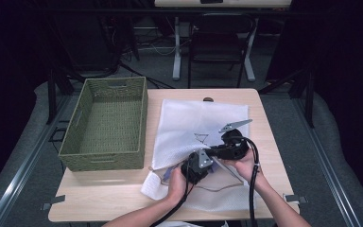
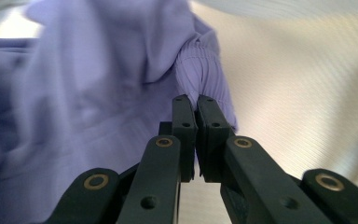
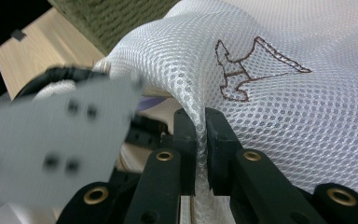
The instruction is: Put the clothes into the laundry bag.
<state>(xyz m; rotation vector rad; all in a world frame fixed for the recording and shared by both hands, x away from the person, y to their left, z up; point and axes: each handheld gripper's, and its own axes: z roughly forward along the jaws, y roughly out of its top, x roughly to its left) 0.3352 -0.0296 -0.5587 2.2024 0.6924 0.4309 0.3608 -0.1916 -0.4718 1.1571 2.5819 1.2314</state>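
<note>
Woven green rectangular basket sits at the left of the high view on the pale wooden table, its long side just beside the left edge of a white mesh laundry bag spread flat over the table's middle. Near the lower centre of that view, the bag's near edge is bunched up, with a brown drawstring cord looping out below it. A lilac ribbed-cuff cloth garment shows as a small patch at the bag's mouth, just left of the left gripper. In the left gripper view, that garment covers the left and centre of the frame, white mesh lying to the right; the jaws stand pressed nearly together, pinching the gathered ribbed cuff at the upper centre. Right of it in the high view, the right gripper lies close beside the left one, both held over the bag's near edge by the person's hands. In the right gripper view, the jaws are clamped on a raised fold of the mesh bag at the frame's centre, a brown stitched emblem sitting at the upper right of that fold.
</note>
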